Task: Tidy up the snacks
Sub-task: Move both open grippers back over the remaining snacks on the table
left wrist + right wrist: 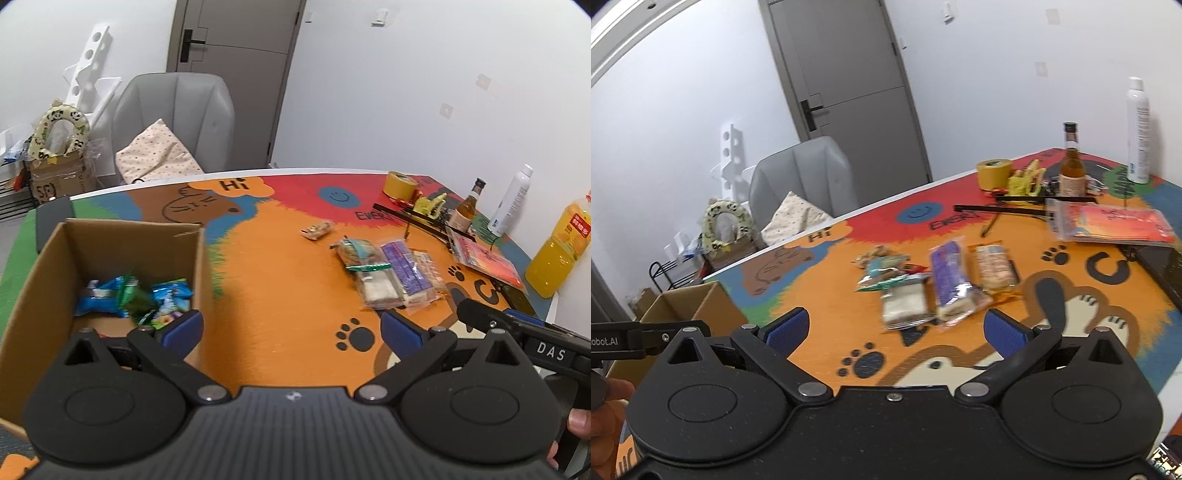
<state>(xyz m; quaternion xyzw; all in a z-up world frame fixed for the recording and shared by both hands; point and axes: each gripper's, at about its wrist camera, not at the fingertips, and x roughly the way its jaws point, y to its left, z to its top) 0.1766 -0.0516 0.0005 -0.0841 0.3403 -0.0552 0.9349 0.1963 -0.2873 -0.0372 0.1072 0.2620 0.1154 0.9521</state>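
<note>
A brown cardboard box stands at the table's left; blue and green snack packets lie inside it. My left gripper is open and empty, just right of the box's near corner, over the orange mat. A heap of wrapped snacks lies on the mat ahead to the right, with a purple packet in its middle and a small snack apart behind it. My right gripper is open and empty, just short of the snack heap. The box's corner shows at the left of the right wrist view.
Along the table's far right stand a yellow tape roll, a brown bottle, a white spray can and an orange juice bottle. A red packet in plastic lies near them. A grey chair stands behind the table.
</note>
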